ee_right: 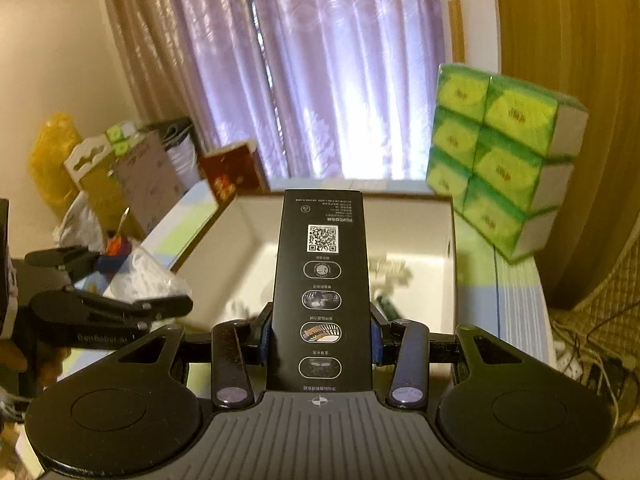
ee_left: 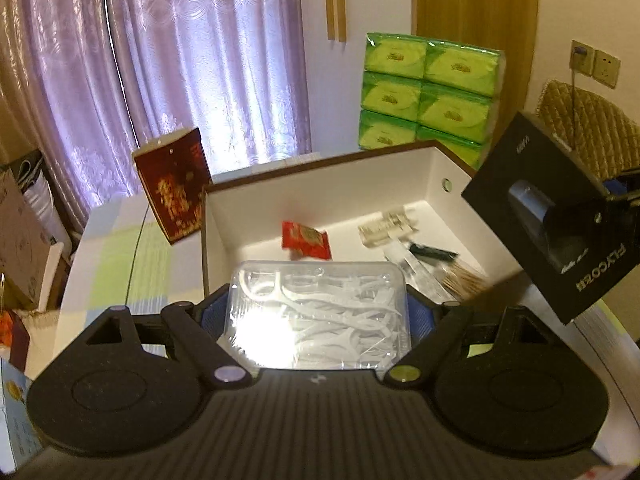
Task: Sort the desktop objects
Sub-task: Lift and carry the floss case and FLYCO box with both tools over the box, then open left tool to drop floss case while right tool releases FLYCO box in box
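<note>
Left gripper [ee_left: 318, 312]: lower centre of the left wrist view; its blue-padded fingers are closed on the two short ends of the clear floss-pick case, holding it flat.
Floss-pick case [ee_left: 320, 312]: transparent lidded tray packed with white picks, centre of the frame, held just at the near wall of the white box; a bright glare covers its lower left part.
Right gripper [ee_right: 320, 340]: lower centre of the right wrist view; its fingers clamp the long sides of the black carton. In the left wrist view it shows only partly, at the right edge.
Black carton [ee_right: 322, 288]: tall and narrow, standing upright between the fingers, printed with a QR code and four oval pictures; its upper end overlaps the box opening. Seen from the left wrist at right [ee_left: 560, 220], tilted, with a window showing a dark device.
White box [ee_left: 212, 232]: open-topped, mid-frame, on the pale checked table [ee_left: 116, 248].
Box contents: a red sachet [ee_left: 306, 240], a clear packet [ee_left: 386, 226], a dark green item [ee_left: 434, 252] and a bundle of toothpicks [ee_left: 466, 282]; some are blurred.
Red book-like box [ee_left: 174, 188]: upright and leaning, left of the white box.
Green tissue packs [ee_left: 428, 92]: stacked in rows beyond the box, upper right.
Curtain [ee_left: 200, 60]: lilac, filling the upper left background.
</note>
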The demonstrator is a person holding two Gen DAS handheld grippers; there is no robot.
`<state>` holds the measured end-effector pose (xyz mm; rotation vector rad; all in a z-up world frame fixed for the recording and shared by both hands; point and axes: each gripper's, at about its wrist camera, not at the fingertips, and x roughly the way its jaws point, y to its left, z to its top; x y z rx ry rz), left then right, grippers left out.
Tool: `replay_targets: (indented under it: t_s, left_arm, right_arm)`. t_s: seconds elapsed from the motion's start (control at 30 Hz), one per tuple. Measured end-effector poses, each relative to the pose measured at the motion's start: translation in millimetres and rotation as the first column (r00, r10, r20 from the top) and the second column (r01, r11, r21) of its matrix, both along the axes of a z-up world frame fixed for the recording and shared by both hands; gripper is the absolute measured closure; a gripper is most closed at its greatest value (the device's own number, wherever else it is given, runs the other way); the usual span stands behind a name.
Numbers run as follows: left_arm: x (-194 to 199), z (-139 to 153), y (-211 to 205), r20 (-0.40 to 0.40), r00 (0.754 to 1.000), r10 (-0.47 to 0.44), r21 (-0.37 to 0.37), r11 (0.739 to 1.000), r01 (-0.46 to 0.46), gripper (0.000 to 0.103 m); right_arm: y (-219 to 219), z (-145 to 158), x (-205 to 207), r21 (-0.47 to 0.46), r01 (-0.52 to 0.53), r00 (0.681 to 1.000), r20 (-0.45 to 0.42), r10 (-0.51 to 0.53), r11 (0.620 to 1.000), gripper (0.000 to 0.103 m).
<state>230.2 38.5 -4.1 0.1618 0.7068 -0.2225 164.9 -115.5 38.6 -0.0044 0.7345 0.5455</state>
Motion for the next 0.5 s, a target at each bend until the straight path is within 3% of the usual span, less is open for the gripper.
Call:
replay_targets:
  t_s: [0.5]
  left_arm:
    - [94,-35,0,-0.072,0.996,-0.046,0.127,0.990,0.055,0.020]
  right_arm:
    - [39,-41,89,-0.011,0.031,0.993,-0.115,-0.032,0.999,0.062]
